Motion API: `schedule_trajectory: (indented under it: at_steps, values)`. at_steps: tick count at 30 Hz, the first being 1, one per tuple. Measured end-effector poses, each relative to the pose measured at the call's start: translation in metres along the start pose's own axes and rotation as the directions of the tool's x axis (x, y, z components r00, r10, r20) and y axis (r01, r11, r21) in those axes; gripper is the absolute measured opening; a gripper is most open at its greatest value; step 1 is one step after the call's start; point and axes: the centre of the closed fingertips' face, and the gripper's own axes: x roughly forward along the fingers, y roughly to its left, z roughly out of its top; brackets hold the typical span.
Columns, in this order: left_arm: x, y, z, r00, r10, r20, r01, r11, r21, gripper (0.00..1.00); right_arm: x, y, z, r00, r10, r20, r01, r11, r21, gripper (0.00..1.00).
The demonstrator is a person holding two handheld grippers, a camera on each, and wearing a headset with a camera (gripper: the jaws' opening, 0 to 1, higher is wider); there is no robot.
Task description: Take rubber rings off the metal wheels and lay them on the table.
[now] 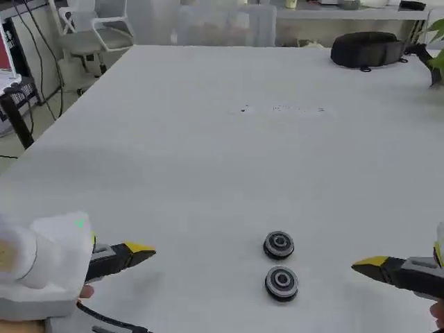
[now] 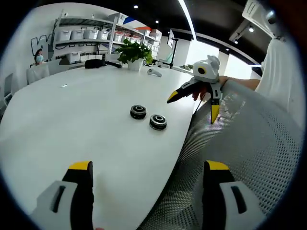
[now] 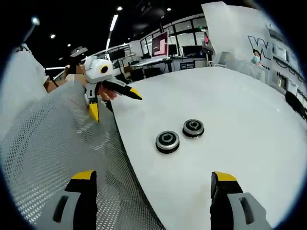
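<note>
Metal far wheel and near wheel lie just apart on table, between left gripper and right gripper, both released, empty.

Head view: bright, even overhead light; white worktop slightly washed out; soft faint shadows beside wheels; far edge hazy. Left hand-held gripper blurred close to camera. Both gripper views: strong fisheye bending toward edges; dark ceiling, bright strip lights; window blown out by glare; own jaws at bottom slightly soft
</note>
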Motion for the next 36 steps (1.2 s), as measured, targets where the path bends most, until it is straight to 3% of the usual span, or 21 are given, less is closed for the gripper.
schedule_trajectory:
  at_steps: [15,26,36]
  values:
    - [-0.0006,0.0004,0.0009,1.0000,0.007,0.005,-0.006,0.999,-0.037,0.90,0.0009,-0.0017,-0.0004,1.0000,0.001,0.004,-0.001,1.000,0.014,0.96]
    - [0.0000,0.0009,0.0015,1.0000,0.002,0.005,-0.002,0.999,-0.032,0.90,0.0009,-0.0019,-0.0026,1.0000,-0.001,-0.009,0.002,1.000,0.012,0.95]
    - [0.0002,0.0002,0.0031,0.9999,-0.003,0.016,0.004,0.999,-0.035,0.90,-0.0008,-0.0055,0.0000,0.9998,-0.019,0.009,0.018,1.000,0.023,0.94]
